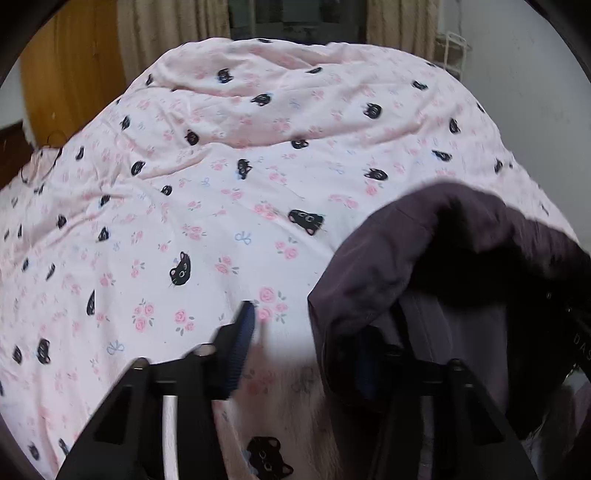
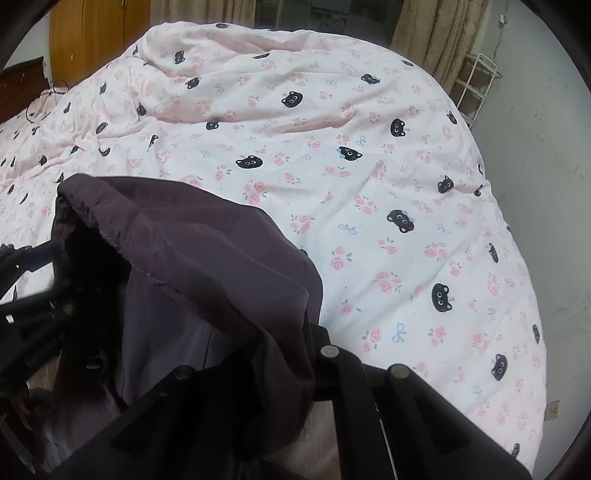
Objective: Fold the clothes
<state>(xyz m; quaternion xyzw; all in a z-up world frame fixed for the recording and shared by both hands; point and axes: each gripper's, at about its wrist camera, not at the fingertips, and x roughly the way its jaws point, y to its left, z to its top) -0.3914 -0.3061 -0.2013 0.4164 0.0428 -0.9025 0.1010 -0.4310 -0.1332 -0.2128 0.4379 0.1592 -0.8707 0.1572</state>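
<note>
Dark garment (image 2: 207, 251) bunched on floral quilt (image 2: 369, 184).

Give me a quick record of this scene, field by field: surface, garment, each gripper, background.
surface: bed quilt, pink with black cat faces and roses
garment: dark purple jacket, bunched at the near edge of the quilt
left gripper: one blue-padded finger bare, the other hidden under the jacket; grip unclear
right gripper: shut, fingertips buried in the jacket
background: wooden wardrobe, beige curtains, white wire rack
</note>
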